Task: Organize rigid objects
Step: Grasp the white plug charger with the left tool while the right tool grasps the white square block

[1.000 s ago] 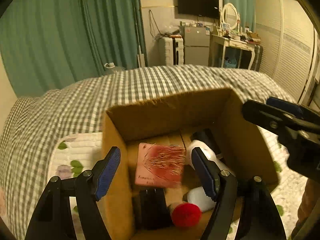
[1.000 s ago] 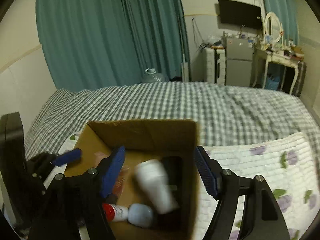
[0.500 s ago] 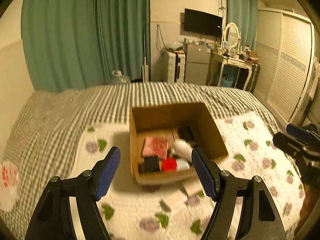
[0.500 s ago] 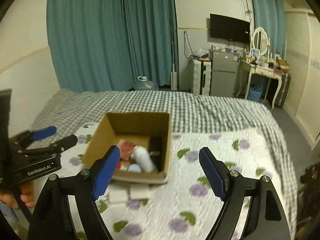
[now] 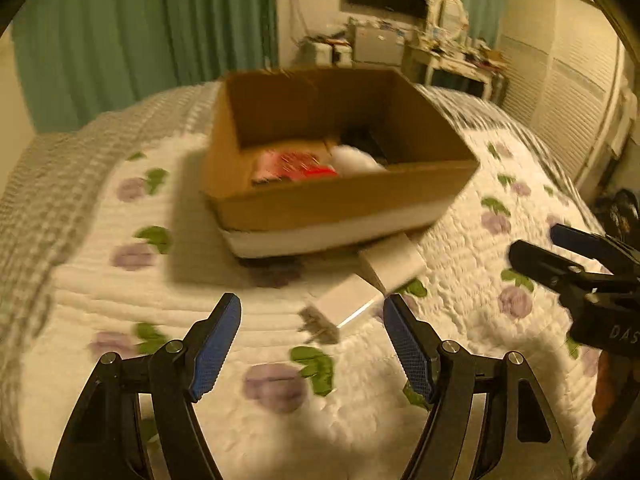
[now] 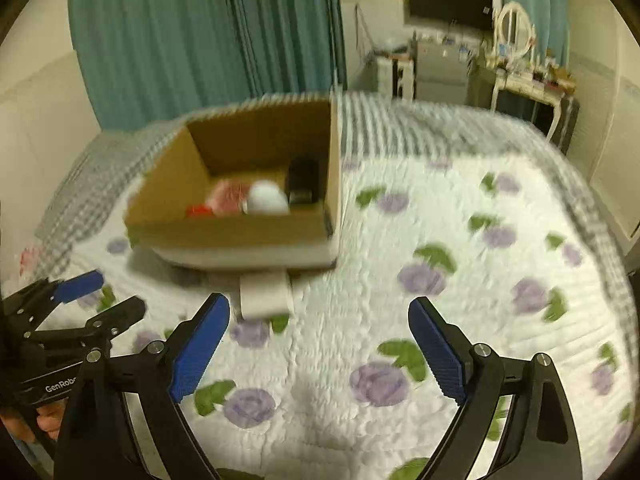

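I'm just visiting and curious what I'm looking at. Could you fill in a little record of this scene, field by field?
Setting: bedroom, floral quilt on a bed
Container: open cardboard box on the quilt
Box contents: pink item, red item, white item, black item; too blurred to name
Outside box: two small white boxes on the quilt, at the box's near side
Left gripper: open, holding nothing
Right gripper: open, holding nothing
Image quality: motion blur in both views
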### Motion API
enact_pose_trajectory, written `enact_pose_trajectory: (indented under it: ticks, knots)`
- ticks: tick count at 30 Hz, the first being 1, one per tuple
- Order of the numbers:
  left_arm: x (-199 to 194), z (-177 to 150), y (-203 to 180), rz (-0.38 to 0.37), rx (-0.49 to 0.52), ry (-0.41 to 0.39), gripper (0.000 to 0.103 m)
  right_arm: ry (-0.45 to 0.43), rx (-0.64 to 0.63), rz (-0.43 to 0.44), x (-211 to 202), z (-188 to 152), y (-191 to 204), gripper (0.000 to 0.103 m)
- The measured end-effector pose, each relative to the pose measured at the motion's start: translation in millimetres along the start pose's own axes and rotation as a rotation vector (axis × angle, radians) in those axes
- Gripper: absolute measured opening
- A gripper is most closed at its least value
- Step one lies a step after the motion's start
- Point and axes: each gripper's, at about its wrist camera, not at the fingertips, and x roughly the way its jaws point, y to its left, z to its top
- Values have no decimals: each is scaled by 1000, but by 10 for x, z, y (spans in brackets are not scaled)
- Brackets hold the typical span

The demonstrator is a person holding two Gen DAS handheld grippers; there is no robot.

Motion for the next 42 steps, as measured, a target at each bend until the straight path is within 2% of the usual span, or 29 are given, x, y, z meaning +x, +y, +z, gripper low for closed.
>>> enact_pose_trajectory:
  ticks: [4,7,9,11,16,17,22,26,30,34,42]
  knots:
    - [370,-12,-120,-9,74,53,76,33,17,15,299,-13,-53,91]
    - [655,26,-152,10,86,131,76,39,28,25,463,6,-70,91]
    - [789,29,-165,-39,81,169,76,49,34,28,558,12,-82,91]
    - [862,-3,-223,-35,106,185,76,55,41,29,623,23,-89,91]
    - [857,-23,-279,-34,130,158,73,63,45,20,686,9,-90,91]
    - [831,-23,-273,-53,125,149,65,59,48,19,670,2,-94,91]
    - [607,-64,-288,-36,104,110,65,38,73,14,568,-20,-133,91]
    - [267,-115,-90,13,-11,63,65,29,54,13,506,-23,-70,91]
    - [104,-118,136,66,-103,39,65,36,-5,43,523,-22,113,91]
    - [41,-58,253,105,-149,12,65,61,-88,36,658,-3,332,91]
    - [174,-76,255,133,-153,20,65,147,-70,50,1177,60,448,90]
